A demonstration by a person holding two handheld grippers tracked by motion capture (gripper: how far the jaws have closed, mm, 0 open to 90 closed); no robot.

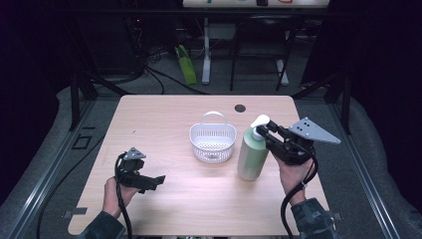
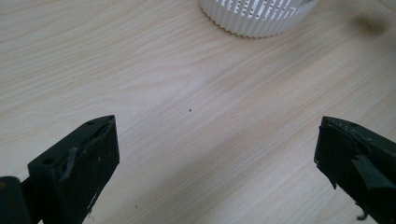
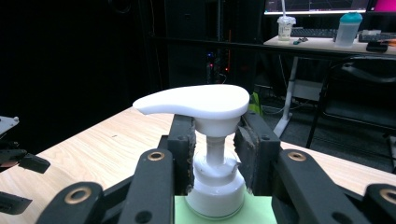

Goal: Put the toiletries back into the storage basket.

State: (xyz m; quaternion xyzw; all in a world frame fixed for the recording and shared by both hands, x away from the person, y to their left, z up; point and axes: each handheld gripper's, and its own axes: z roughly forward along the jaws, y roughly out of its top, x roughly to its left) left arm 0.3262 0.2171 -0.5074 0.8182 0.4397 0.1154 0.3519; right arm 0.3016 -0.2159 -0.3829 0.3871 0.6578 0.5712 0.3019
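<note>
A pale green pump bottle with a white pump head stands upright on the wooden table, right of the middle. My right gripper comes in from the right and is shut on the bottle's white neck. In the right gripper view the pads press both sides of the collar under the pump head, above the green body. My left gripper rests low at the table's front left, open, with bare wood between its jaws.
A white perforated basket with a handle stands at the table's middle, just left of the bottle; its wall lies ahead of the left gripper. A dark round hole marks the table's far side. Desk legs and chairs stand beyond.
</note>
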